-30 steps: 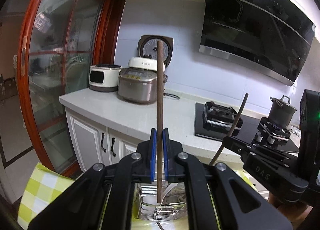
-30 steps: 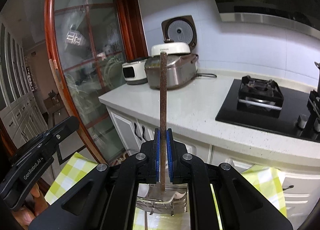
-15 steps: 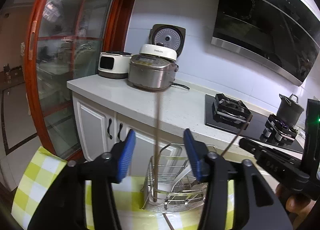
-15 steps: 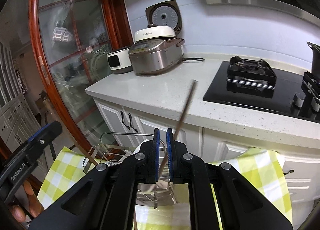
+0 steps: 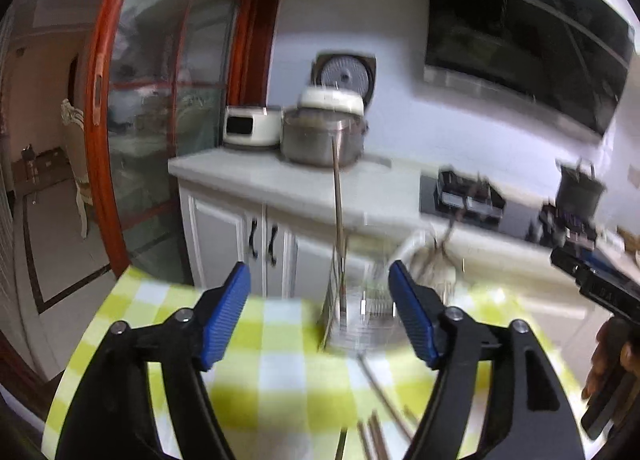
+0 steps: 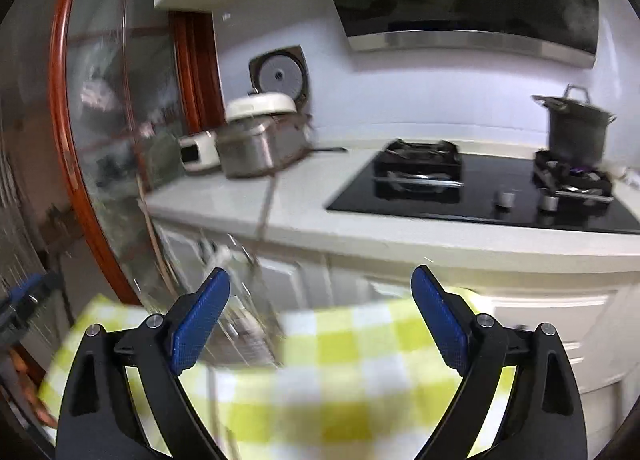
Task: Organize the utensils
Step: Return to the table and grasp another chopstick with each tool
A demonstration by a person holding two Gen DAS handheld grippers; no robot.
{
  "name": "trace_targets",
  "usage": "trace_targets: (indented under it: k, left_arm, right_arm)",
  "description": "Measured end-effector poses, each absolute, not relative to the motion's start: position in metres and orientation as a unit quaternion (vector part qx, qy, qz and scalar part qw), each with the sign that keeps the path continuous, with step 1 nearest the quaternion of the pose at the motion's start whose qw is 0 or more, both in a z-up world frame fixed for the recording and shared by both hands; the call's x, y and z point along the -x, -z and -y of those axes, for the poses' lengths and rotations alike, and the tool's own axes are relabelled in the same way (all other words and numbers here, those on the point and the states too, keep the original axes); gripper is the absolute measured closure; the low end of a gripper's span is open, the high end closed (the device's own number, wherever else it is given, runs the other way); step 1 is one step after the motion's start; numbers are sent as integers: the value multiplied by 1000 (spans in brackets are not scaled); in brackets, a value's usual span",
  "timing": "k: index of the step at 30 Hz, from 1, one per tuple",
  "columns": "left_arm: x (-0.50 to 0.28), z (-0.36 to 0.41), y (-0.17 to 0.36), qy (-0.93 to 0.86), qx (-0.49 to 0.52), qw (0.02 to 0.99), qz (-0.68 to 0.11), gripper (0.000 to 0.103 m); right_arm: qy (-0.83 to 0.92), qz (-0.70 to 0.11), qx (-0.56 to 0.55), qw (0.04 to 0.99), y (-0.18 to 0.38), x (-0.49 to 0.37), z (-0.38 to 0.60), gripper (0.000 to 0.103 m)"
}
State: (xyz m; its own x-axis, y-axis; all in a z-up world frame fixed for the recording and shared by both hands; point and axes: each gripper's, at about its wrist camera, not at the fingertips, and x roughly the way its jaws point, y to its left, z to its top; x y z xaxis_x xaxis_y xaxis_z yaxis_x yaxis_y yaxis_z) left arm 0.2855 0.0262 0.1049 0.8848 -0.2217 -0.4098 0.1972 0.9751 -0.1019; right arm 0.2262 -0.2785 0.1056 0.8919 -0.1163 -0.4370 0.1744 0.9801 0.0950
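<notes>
A wire utensil basket (image 5: pixel 360 316) stands on the yellow-checked tablecloth (image 5: pixel 272 372). One brown chopstick (image 5: pixel 338 220) stands upright in it and a second (image 5: pixel 450 228) leans to the right. My left gripper (image 5: pixel 320 312) is open and empty in front of the basket. My right gripper (image 6: pixel 320 320) is open and empty; the basket (image 6: pixel 240 300) is blurred at its left, with the leaning chopstick (image 6: pixel 266 204) above. More chopsticks (image 5: pixel 372 436) lie on the cloth near the left gripper. The right gripper also shows in the left wrist view (image 5: pixel 600 288).
Behind the table runs a white counter (image 6: pixel 360 228) with rice cookers (image 5: pixel 324 136), a black gas hob (image 6: pixel 480 188) and a pot (image 6: pixel 576 124). White cabinets (image 5: pixel 240 232) sit below. A red-framed glass door (image 5: pixel 120 140) is at the left. Both views are motion-blurred.
Both grippers opened and let go of their chopsticks, which now stand in the basket. Both grippers have drawn back from the basket, the right one also swinging to the right.
</notes>
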Motion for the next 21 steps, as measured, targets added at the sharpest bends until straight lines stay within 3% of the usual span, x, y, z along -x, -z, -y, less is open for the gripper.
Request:
trace_targets:
  k: [6,17,20,21]
  left_arm:
    - [-261,-30,-52,107,2,944,-312,26]
    - [-229,-24,25,132,-40,896,-423,28]
    - [-223,-14,39,139,-67,884,-441,41]
    - [-223,-12,45,141,-73,879,-449,50]
  right_arm:
    - [70,-289,-64,953,-53,-193,279,15]
    - [32,-402,-47,914,17,-157,261,15]
    - [25,-416,-43,908,23,-154,257,15]
    - [23,-419,-42,907,25,-154,256,15]
